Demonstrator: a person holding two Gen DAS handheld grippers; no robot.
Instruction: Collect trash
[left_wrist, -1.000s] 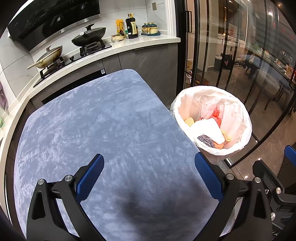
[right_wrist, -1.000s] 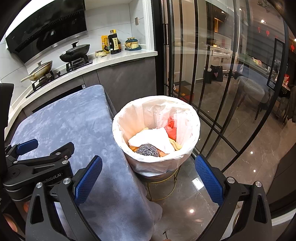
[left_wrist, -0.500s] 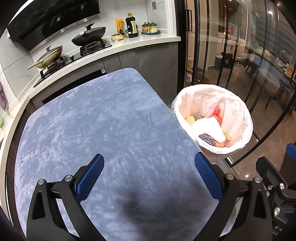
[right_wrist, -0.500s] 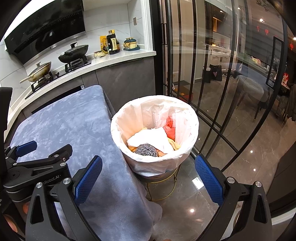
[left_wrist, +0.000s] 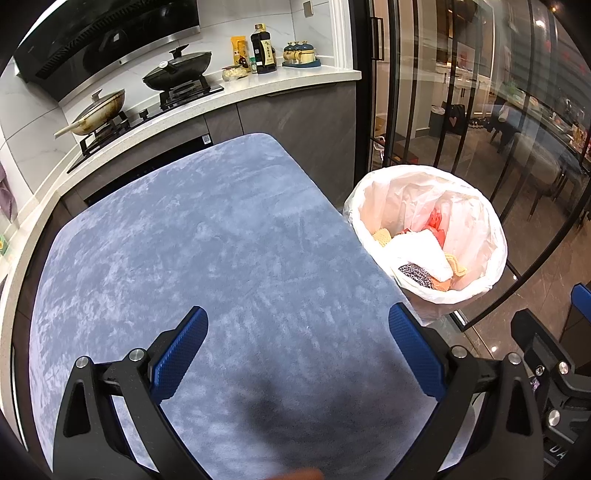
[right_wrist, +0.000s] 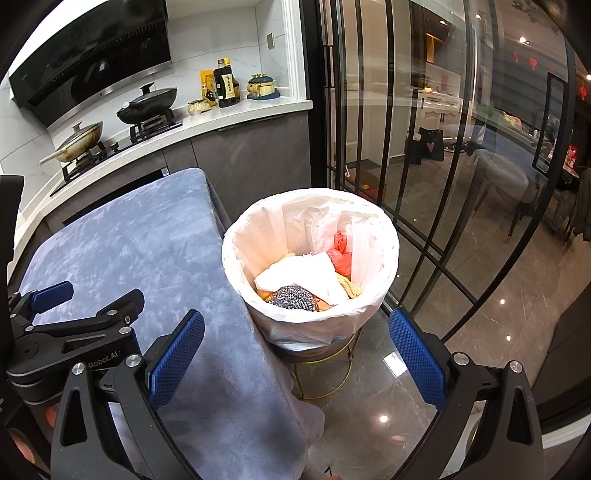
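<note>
A round bin with a white liner (right_wrist: 388, 236) stands on a gold wire stand just off the table's right edge; it also shows in the left wrist view (left_wrist: 496, 236). Inside lie white paper (right_wrist: 299, 275), a steel scourer (right_wrist: 293, 297), a red bag (right_wrist: 341, 254) and yellow bits. My left gripper (left_wrist: 297, 354) is open and empty above the blue-grey table cloth (left_wrist: 184, 240). My right gripper (right_wrist: 295, 356) is open and empty, in front of the bin, over the table's edge and the floor. The left gripper's body (right_wrist: 74, 325) shows at the left of the right wrist view.
A kitchen counter (left_wrist: 280, 86) runs behind the table with two lidded pans (left_wrist: 177, 72) on a hob, bottles and jars. Black-framed glass doors (right_wrist: 443, 147) stand right of the bin. Glossy tile floor (right_wrist: 480, 332) lies to the right.
Both views have shifted only slightly; the bin sits a little further left and lower in the right wrist view. Both grippers stay open and empty.
</note>
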